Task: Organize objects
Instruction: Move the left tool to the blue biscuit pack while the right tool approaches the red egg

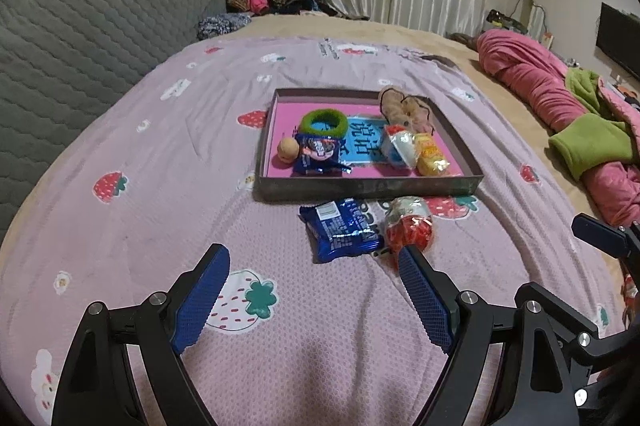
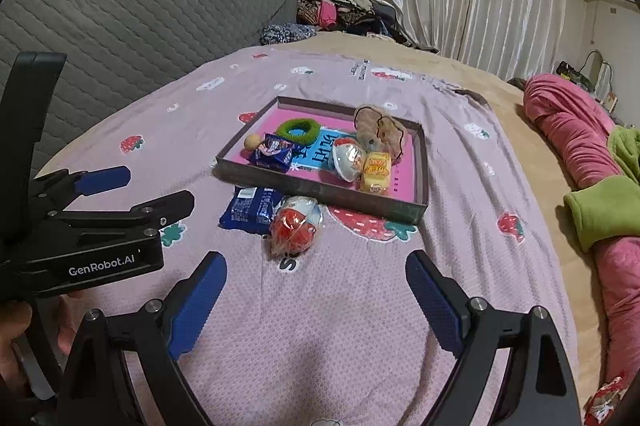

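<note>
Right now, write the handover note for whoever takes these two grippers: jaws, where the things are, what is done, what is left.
Left gripper: jaws open, empty, above the bedspread, near the blue snack packet.
Right gripper: jaws open, empty, near the red-and-white wrapped egg.
Done: in the tray lie a green ring, a small ball, a blue packet, a wrapped egg, a yellow packet and a brown plush.
Left: the blue snack packet and the red-and-white egg lie on the bedspread in front of the tray; likely both go in.
</note>
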Action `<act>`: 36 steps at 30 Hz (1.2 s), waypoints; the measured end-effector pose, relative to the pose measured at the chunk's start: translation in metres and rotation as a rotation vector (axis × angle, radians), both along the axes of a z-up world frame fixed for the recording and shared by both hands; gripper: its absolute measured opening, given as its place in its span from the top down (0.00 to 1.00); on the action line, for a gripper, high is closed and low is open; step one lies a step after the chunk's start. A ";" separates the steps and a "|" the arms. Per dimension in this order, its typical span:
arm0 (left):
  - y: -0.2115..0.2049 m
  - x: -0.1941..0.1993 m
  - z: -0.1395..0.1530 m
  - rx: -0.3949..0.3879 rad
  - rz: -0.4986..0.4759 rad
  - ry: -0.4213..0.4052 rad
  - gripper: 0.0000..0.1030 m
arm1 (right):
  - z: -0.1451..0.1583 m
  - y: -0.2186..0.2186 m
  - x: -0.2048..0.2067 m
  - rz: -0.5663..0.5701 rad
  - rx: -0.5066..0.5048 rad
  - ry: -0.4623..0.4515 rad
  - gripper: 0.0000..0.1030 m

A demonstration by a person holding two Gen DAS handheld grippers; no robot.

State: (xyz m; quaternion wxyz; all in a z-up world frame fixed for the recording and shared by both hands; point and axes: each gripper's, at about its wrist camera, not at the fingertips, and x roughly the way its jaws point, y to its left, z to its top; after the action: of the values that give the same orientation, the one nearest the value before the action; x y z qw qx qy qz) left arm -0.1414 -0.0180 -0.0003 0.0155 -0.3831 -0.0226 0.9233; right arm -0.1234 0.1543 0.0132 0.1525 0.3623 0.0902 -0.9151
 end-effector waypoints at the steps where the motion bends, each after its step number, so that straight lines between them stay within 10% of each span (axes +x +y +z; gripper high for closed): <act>1: 0.000 -0.002 -0.003 0.002 -0.004 -0.005 0.16 | -0.002 0.000 -0.002 0.000 0.000 -0.003 0.12; 36: 0.015 -0.127 -0.087 0.048 -0.006 -0.216 0.16 | -0.092 -0.037 -0.096 0.016 0.071 -0.110 0.12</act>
State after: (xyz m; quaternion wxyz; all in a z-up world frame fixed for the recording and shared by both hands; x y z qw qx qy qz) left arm -0.2689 -0.0034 -0.0871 0.0248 -0.4799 -0.0454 0.8758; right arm -0.2191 0.1169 -0.0789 0.1514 0.4165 0.1172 -0.8888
